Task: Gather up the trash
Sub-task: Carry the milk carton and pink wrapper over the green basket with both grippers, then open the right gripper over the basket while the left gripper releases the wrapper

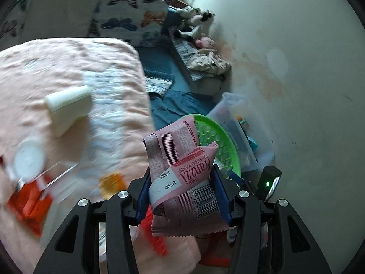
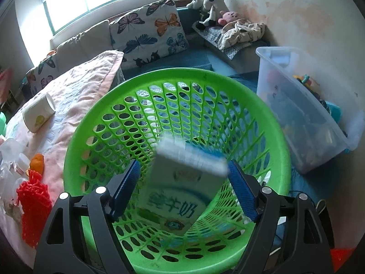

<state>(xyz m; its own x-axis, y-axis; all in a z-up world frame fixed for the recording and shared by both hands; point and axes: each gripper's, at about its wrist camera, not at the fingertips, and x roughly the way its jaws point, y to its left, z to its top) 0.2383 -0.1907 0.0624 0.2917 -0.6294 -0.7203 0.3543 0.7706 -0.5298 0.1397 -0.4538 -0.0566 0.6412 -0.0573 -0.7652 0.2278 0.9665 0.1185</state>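
Blurred milk carton point(image 2: 182, 182), seemingly loose, hides the green basket point(image 2: 269, 137) floor.

A crumpled pink snack wrapper point(image 1: 182, 171), printed with a barcode and red lettering, stands upright just in front of the green basket point(image 1: 219, 141). The basket point(image 2: 269, 137) is round, bright green plastic with a lattice wall and a broad rim. Over its open mouth a blurred pale milk carton point(image 2: 180, 189) with green lettering hangs tilted, its top end leaning away. A white paper cup point(image 2: 38, 114) lies on its side left of the basket.
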